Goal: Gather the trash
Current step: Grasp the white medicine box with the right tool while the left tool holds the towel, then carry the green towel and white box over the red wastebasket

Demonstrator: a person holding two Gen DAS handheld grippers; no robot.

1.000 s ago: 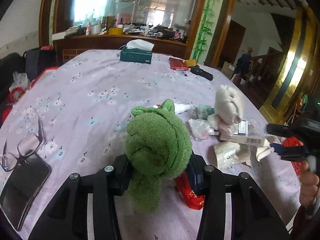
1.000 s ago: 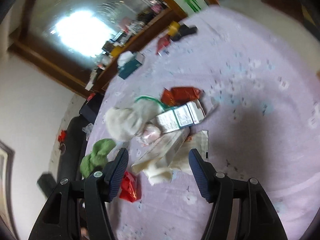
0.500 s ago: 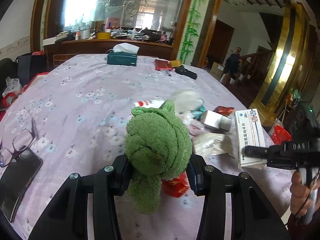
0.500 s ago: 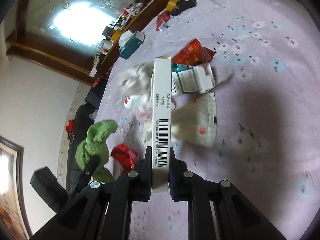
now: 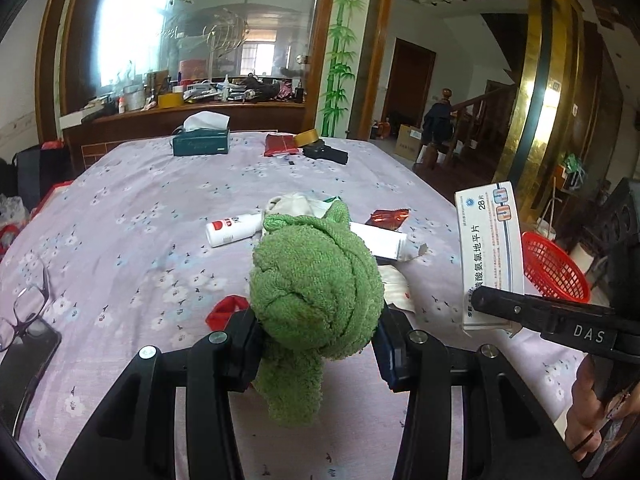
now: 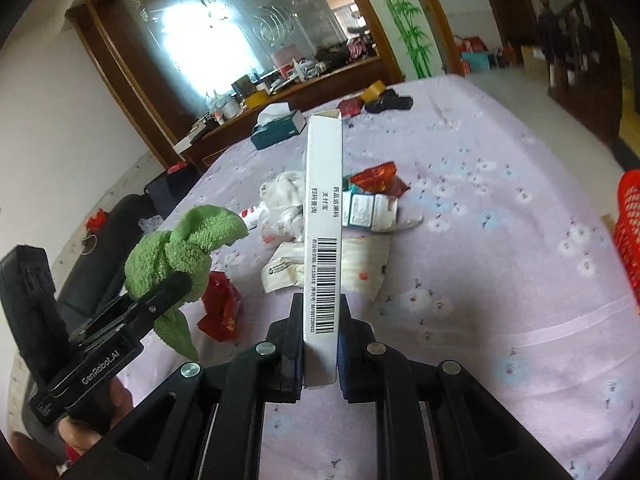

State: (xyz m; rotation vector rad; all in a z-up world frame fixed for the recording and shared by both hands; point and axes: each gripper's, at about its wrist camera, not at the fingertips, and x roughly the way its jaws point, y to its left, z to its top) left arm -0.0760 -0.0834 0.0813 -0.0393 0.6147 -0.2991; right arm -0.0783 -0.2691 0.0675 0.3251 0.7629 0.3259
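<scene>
L gripper (image 5: 316, 344) clamped on green towel (image 5: 316, 296); R gripper (image 6: 320, 344) pinching white med box (image 6: 324, 232). Wrappers, bottle (image 5: 234, 229) mid-table (image 5: 120, 208); red basket (image 5: 554, 268) off right edge.

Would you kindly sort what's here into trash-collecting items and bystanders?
Job: green cloth in left gripper; medicine box in right gripper; red basket; wrappers.
Bystanders: glasses; phone; tissue box.

A dark green tissue box (image 5: 201, 145) sits at the far end of the floral tablecloth (image 5: 132, 216). Eyeglasses (image 5: 25, 308) rest on a dark phone (image 5: 24, 356) at the lower left. A large mirror (image 5: 192, 28) fills the upper left.
</scene>
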